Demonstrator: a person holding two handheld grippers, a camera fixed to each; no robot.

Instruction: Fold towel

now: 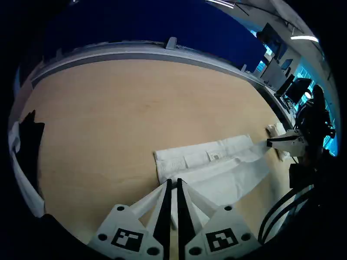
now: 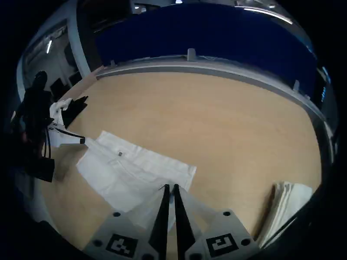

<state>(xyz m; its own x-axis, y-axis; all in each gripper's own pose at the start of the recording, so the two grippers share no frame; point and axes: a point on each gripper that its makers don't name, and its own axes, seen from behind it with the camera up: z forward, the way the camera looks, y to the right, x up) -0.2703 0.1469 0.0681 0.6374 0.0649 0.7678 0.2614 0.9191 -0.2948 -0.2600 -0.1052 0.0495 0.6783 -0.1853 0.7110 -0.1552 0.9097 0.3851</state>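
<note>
Your left claw (image 1: 174, 182) has its two fingers drawn nearly together, and a fold of the white towel (image 1: 208, 160) is clamped between them at the near edge of the worktop (image 1: 130, 108). From that pinch the cloth runs away from you and to the right in the left gripper view. Part of it lies flat on the wood as a long folded band, and part is lifted in a loose sheet.

At the far end of that sheet your right claw (image 1: 271, 143) grips the towel's other corner, near the worktop's right edge. I cannot tell from this view how close its fingers are.

In the right gripper view, your right claw (image 2: 170, 187) is also all but closed, with white cloth pressed between both fingers. Here the towel (image 2: 130, 169) spreads up and to the left across the worktop (image 2: 217, 117), wrinkled and partly doubled over itself. It reaches your left claw (image 2: 82, 139), which holds the corner by the left edge.

A stack of folded white cloths (image 2: 288, 201) sits near the worktop's lower right corner, well apart from the towel. A blue partition (image 2: 208, 34) stands along the far edge.
</note>
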